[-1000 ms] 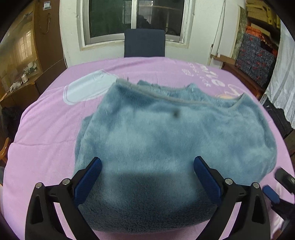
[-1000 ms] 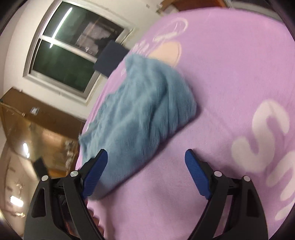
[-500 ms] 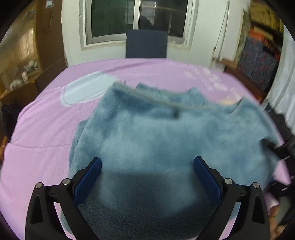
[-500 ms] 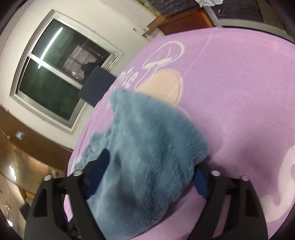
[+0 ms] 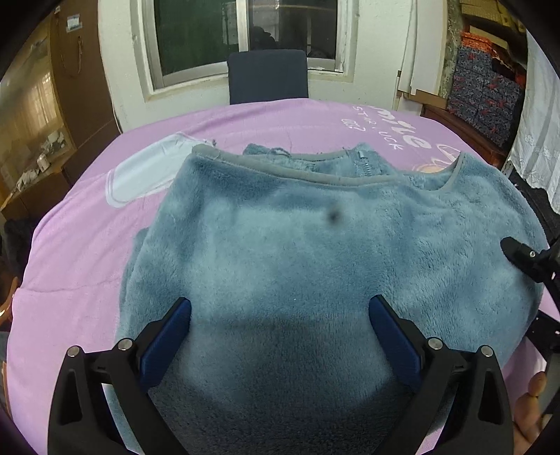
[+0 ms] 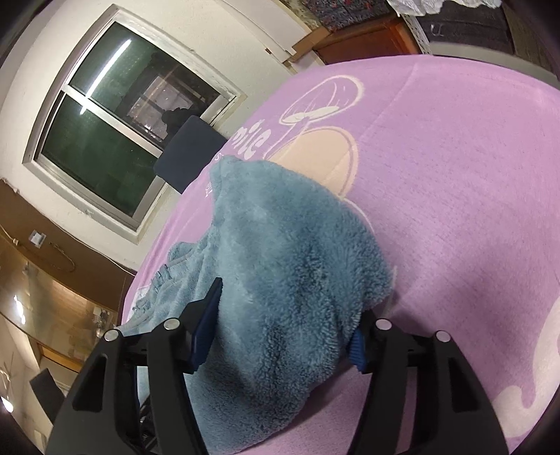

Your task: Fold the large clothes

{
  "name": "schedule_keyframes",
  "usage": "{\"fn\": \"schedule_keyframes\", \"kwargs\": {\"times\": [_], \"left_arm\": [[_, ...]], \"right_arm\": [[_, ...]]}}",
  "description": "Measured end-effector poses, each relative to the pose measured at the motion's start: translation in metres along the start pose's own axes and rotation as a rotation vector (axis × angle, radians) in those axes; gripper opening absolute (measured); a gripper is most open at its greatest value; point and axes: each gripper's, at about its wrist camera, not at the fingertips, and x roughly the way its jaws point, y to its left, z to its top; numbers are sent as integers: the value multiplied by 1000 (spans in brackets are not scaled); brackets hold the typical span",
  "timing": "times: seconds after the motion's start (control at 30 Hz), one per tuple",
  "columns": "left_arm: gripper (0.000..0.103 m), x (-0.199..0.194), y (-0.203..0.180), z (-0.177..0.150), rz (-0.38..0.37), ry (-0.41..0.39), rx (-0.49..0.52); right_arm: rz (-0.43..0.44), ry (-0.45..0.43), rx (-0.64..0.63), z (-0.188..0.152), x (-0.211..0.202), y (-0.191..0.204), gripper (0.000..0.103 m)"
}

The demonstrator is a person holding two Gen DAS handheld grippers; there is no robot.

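A blue-grey fleece garment lies folded on a pink blanket that covers the work surface. The garment occupies the middle of the surface, reaching toward the near edge and the right edge. Its grey-trimmed neckline faces the far edge, with a short zipper visible just behind the trim.

The left gripper is released: its blue-padded fingers stand wide apart above the near part of the garment, and no fabric is pinched between them.

The right gripper straddles a raised fold at the garment's right side. One blue pad presses against the fleece on one side of the fold; the opposite finger sits at the fold's other side, partly hidden by fabric. The fingers are spaced about as wide as the bunched fold, so whether they are clenched on it cannot be told. In the left wrist view, part of this gripper appears at the garment's right edge.

A dark blue chair back stands beyond the far edge of the surface, below a window. White lettering and a cartoon print mark the blanket toward the far right corner.
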Motion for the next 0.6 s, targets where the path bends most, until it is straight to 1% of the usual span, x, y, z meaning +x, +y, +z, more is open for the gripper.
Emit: {"fn": "schedule_keyframes", "kwargs": {"times": [0.03, 0.1, 0.17, 0.2, 0.23, 0.3, 0.33, 0.37, 0.4, 0.47, 0.5, 0.57, 0.6], "left_arm": [[100, -4, 5, 1, -12, 3, -17], [100, -18, 17, 5, -32, -24, -54], [100, -32, 37, 10, -34, -65, -101], [100, -34, 49, 13, -43, -66, -127], [100, -32, 54, 14, -52, -53, -138], [100, -14, 62, 14, -71, 30, -140], [100, 4, 63, 10, -59, 101, -142], [100, 14, 66, 8, -73, 128, -159], [100, 13, 68, 7, -85, 113, -179], [100, 9, 66, 11, -74, 128, -164], [100, 3, 68, 13, -83, 116, -175], [100, -2, 77, 14, -85, 108, -200], [100, -6, 86, 16, -87, 100, -225]], "right_arm": [[-1, -2, -9, 0, 0, 0, 59], [-3, -3, -21, -1, 0, 1, 58], [-7, -2, -33, -2, -1, 2, 58], [-10, -4, -36, -1, 0, 2, 57], [-15, -5, -40, -2, 0, 3, 56], [-25, -6, -46, -1, 0, 4, 54], [-30, -6, -49, -1, 0, 4, 52], [-34, -5, -50, -1, 0, 3, 51], [-41, -4, -52, -1, 0, 4, 51], [-58, -8, -68, -1, -2, 8, 47], [-70, -16, -84, -2, -4, 11, 46], [-99, -44, -142, -4, -9, 24, 40], [-113, -62, -182, -5, -12, 33, 40]]}}
